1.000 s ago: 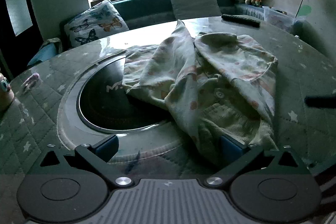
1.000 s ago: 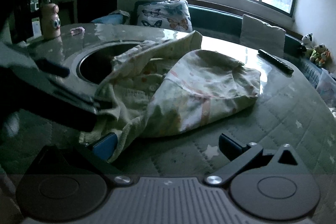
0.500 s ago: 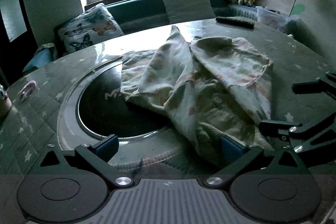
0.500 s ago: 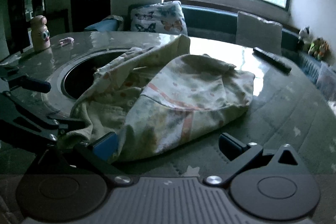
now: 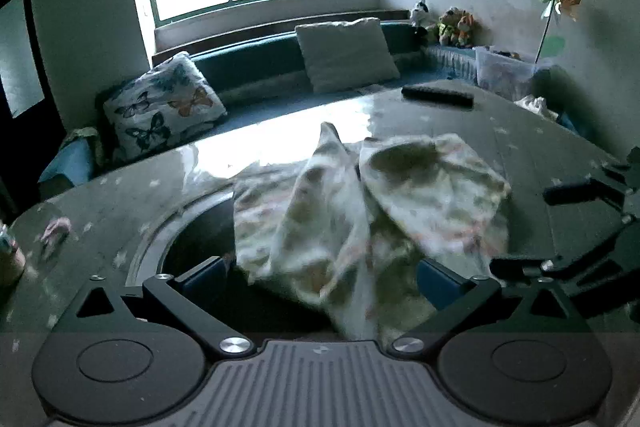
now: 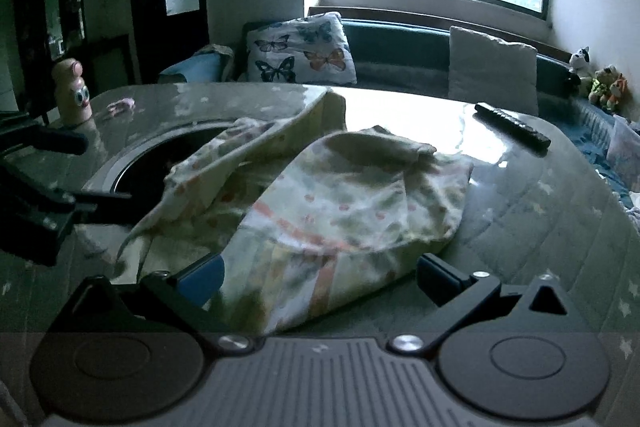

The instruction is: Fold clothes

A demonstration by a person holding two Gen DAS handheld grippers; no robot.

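Observation:
A crumpled pale garment (image 5: 360, 211) with small pink and green prints lies in a heap on the round table, partly over the dark round inset. It also shows in the right wrist view (image 6: 320, 203). My left gripper (image 5: 324, 279) is open, with the near edge of the garment lying between its fingers. My right gripper (image 6: 316, 275) is open, with the garment's near corner between its fingers. The right gripper shows at the right edge of the left wrist view (image 5: 576, 227); the left gripper shows at the left edge of the right wrist view (image 6: 44, 187).
The table (image 6: 540, 227) has a quilted star-print cover and a dark round inset (image 5: 192, 259). A black remote (image 6: 512, 127) lies at the far side. A small figurine bottle (image 6: 74, 91) and a pink item (image 6: 120, 105) sit far left. A bench with cushions (image 5: 160, 107) runs behind.
Both grippers have moved in closer to the garment, so its near edge now lies between each pair of open fingers. The views have tilted up. The garment's near edge has shifted slightly.

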